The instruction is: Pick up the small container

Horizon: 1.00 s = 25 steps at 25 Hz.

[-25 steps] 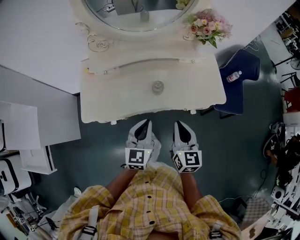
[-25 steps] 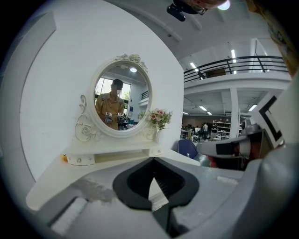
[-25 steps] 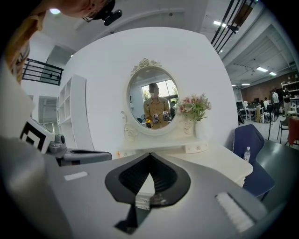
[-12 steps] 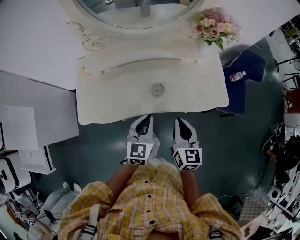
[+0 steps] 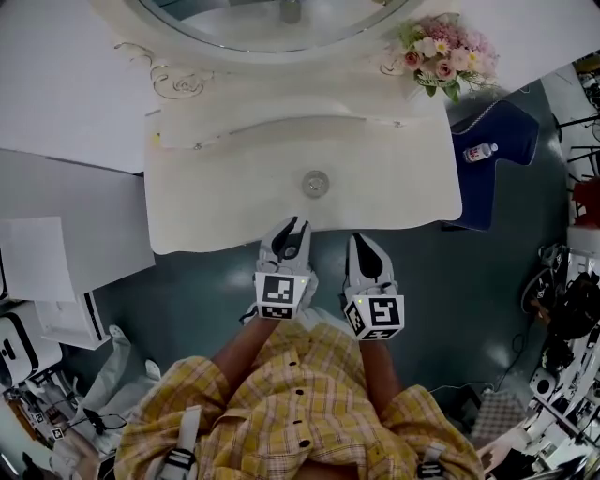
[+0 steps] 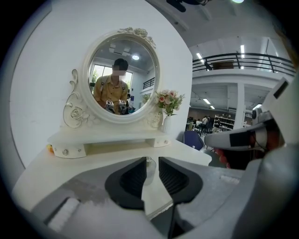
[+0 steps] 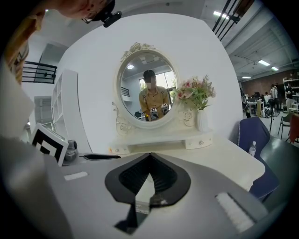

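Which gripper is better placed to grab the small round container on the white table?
Left, probably. The left gripper points toward the small round silvery container, seen through its gap; its jaws have just been opening, with nothing between them yet. The right gripper is shut and sits further right.

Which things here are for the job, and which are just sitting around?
For the job:
small container, on the dressing table
left claw, jaws have just been opening, nothing between them yet
right claw, shut, empty

Just sitting around:
mirror
flowers
bottle on the blue chair
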{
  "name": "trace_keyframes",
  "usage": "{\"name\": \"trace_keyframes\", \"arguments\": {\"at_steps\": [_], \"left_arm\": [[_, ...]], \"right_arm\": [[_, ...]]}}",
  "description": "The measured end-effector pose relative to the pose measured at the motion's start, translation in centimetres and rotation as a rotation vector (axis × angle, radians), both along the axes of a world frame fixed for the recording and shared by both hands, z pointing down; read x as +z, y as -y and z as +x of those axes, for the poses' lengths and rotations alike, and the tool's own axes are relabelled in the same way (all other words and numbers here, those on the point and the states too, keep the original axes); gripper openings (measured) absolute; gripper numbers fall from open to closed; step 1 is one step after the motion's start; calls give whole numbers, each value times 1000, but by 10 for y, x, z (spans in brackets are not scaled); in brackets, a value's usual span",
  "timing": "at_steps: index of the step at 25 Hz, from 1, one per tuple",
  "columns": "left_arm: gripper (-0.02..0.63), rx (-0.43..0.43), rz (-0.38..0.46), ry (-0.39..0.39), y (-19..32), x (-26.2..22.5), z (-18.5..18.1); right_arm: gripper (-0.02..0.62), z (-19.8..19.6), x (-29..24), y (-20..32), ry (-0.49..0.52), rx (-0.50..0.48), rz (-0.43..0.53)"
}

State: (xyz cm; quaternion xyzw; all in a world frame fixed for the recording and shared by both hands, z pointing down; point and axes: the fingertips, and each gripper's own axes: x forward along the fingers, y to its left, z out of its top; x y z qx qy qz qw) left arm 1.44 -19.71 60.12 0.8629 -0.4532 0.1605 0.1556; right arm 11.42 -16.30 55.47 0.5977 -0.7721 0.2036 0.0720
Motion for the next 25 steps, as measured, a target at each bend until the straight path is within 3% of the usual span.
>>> {"name": "trace_keyframes", "arguments": {"at_steps": [13, 25], "left_arm": [[243, 20, -62, 89, 32, 47, 12], [341, 54, -95, 112, 59, 86, 30]], "right_arm": [[2, 9, 18, 29, -2, -2, -24], [3, 25, 28, 27, -26, 35, -54]]}}
